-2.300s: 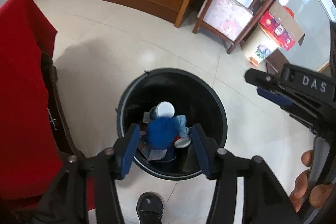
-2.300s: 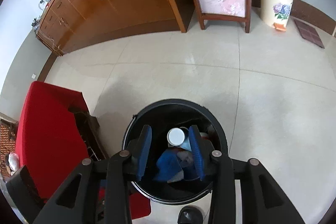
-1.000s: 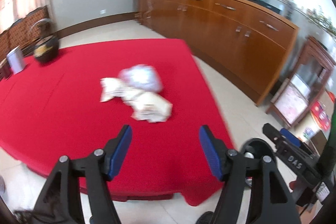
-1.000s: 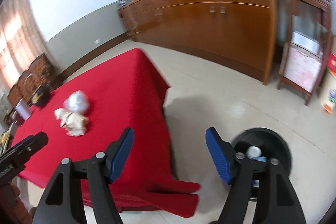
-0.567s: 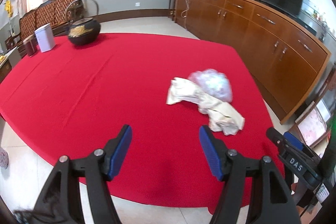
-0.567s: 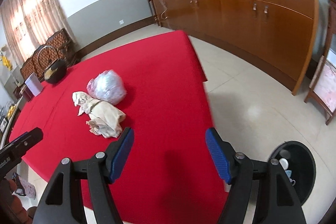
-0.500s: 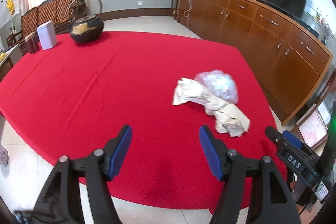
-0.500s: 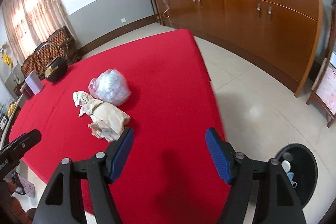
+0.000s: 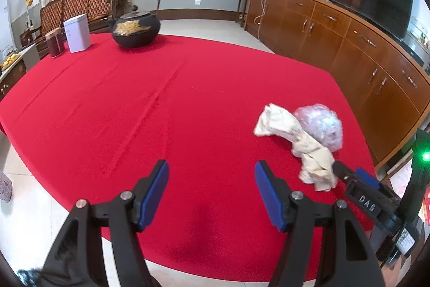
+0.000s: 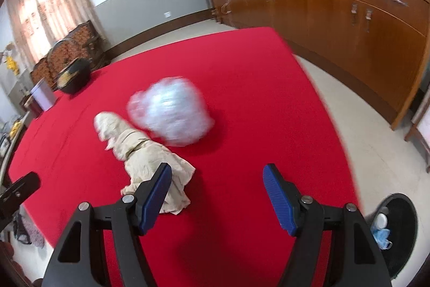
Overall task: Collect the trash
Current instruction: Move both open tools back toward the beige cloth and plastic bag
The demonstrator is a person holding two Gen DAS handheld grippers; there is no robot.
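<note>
Both cameras have swung off the black bin and onto the red tablecloth (image 9: 166, 109) since the earlier frames. Left to right in the right wrist view, a crumpled beige paper wad (image 10: 150, 160) lies touching a scrunched clear plastic ball (image 10: 172, 114), both near the table's right edge. Down on the floor at far right, the trash bin (image 10: 403, 230) holds a white cup and blue scraps. Left gripper (image 9: 212, 192) hovers released over bare cloth, nothing between its blue pads. Right gripper (image 10: 217, 195) hangs released too, tilted downward, its left pad in front of the paper wad.
</note>
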